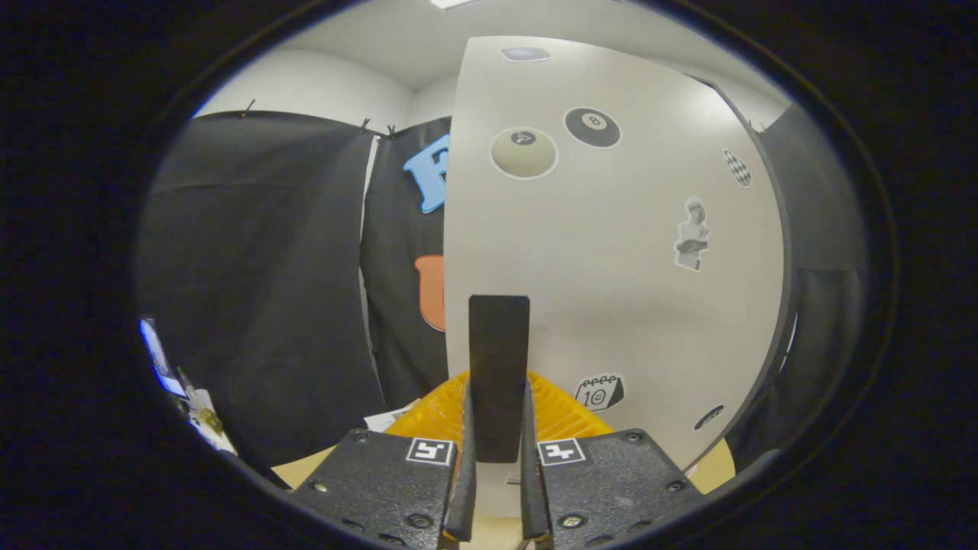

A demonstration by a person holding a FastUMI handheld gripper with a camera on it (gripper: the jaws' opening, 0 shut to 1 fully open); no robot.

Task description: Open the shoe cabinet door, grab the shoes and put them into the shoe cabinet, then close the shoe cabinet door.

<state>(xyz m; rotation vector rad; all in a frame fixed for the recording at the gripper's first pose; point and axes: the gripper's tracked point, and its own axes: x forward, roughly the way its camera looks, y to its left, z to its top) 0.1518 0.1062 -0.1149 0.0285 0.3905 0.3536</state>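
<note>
While pinched on the handle [498, 359], a black upright bar, sits narrow and steady: gripper [497, 418] squared up to the door [611, 290], fingers [463, 473] pressed to the bar's two sides near its lower end. Held that way, most likely, to give a firm hold for swinging the panel rather than pushing on its flat face. Stands right ahead of the fingers, pale and upright, with the bar set close to its left edge, probably the free edge, so that a pull there would have the most leverage over hinges on the far side. Carries stickers, among them an eight ball [592, 127], apparently only as decoration. Hard to judge how far open: bends with the lens, hides the cabinet's inside wholly, and ends at a dark right edge that could be the carcass or only shadow. Suggests an early step of the task, opening, though closing cannot be ruled out from this alone. Just below the bar and behind the fingers, peeks out as a ribbed yellow shape [435, 416], mostly covered, too little on view to name. Lower down, reads as a pale tabletop [306, 470], cut off by the gripper body. Off to the left, past the black cloth [260, 290], lies as small clutter [195, 412], blurred and squeezed beyond telling apart.
</note>
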